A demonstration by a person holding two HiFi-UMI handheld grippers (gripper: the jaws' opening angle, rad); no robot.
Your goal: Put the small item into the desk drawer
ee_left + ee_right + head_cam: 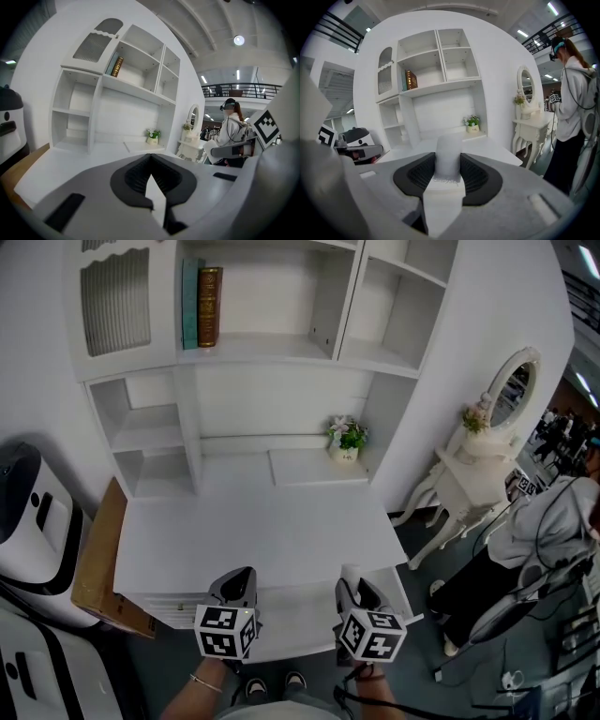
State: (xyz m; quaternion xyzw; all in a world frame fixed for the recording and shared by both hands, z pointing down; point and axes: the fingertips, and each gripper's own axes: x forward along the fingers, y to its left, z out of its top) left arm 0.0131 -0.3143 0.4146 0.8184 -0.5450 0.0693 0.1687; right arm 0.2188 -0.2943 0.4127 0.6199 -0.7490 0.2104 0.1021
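The white desk (pixel 262 531) has its front drawer (pixel 298 613) pulled out below the desktop edge. My right gripper (pixel 352 583) hovers over the drawer's right part, shut on a small white cylindrical item (pixel 448 154), which pokes up from the jaws as a pale stub (pixel 351 572). In the right gripper view the right gripper (pixel 448 164) clamps the item on both sides. My left gripper (pixel 242 577) hangs over the drawer's left end. In its own view the left gripper (pixel 150 174) has its jaws closed together with nothing between them.
A small flower pot (pixel 347 439) stands at the back of the desk, and books (pixel 206 306) stand on the hutch shelf. A cardboard box (pixel 98 559) and a white appliance (pixel 33 512) flank the desk's left. A white dressing table (pixel 473 470) and a person (pixel 534 540) are at right.
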